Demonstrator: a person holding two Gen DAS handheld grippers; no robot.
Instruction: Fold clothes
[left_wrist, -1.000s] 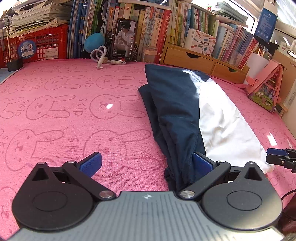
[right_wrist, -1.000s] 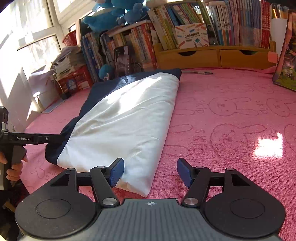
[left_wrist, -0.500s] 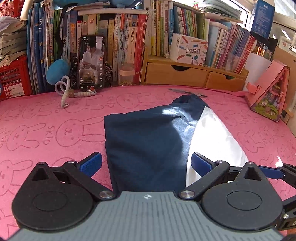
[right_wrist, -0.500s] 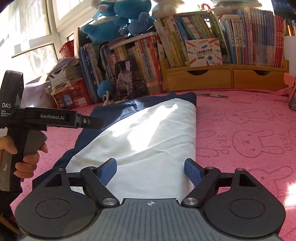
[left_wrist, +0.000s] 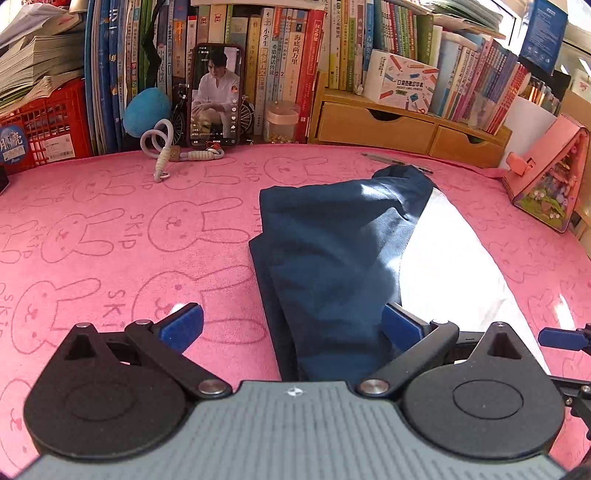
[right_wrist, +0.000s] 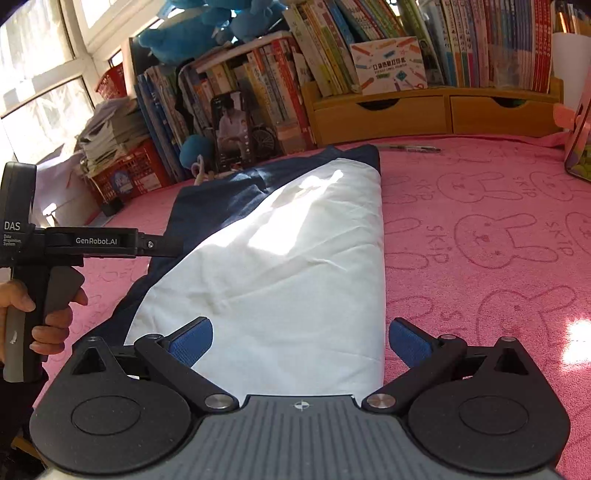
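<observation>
Navy-and-white garment (right_wrist: 288, 258), one, on pink towel (left_wrist: 110, 236); two tongs, left (left_wrist: 291, 328) and right (right_wrist: 301, 339), both apart.

Pink cloth (left_wrist: 110, 229) over the tabletop, darker pink outline rabbits and "SKIP" lettering all over. Garment (right_wrist: 295, 266) two-tone: plain white panel, navy blue part (left_wrist: 332, 251) beside it. Both grippers black with grey ribbed body, blue pads (right_wrist: 192, 339). At back edge: red crate (left_wrist: 48, 125), blue plush ball (left_wrist: 146, 110), tan wooden drawers (right_wrist: 436, 110), multicoloured book spines (left_wrist: 280, 55).
</observation>
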